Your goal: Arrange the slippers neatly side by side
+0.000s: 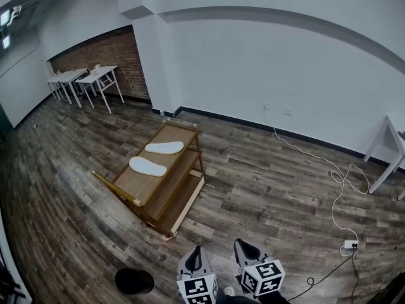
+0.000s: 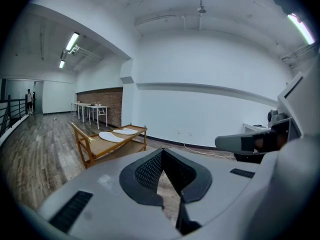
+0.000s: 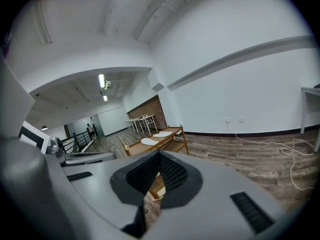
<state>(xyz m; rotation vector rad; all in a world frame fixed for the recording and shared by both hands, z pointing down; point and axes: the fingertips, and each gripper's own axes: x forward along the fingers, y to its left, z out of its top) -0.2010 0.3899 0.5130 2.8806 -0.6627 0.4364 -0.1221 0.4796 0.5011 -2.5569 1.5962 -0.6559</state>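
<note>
Two white slippers lie on the top shelf of a low wooden rack (image 1: 190, 145): the far slipper (image 1: 164, 147) and the near slipper (image 1: 147, 166), set at an angle to each other and a little apart. The same pair shows small in the left gripper view as the far slipper (image 2: 125, 131) and near slipper (image 2: 111, 137), and in the right gripper view as the near slipper (image 3: 149, 141) and far slipper (image 3: 162, 134). My left gripper (image 1: 195, 256) and right gripper (image 1: 245, 251) are at the bottom edge, well short of the rack, both shut and empty.
The rack (image 2: 85, 149) stands on a wood-plank floor near a white wall. White tables (image 1: 95, 78) line the brick wall at the far left. A white cable (image 1: 338, 192) runs to a power strip (image 1: 350, 245) at right. A dark round object (image 1: 133, 281) lies at bottom left.
</note>
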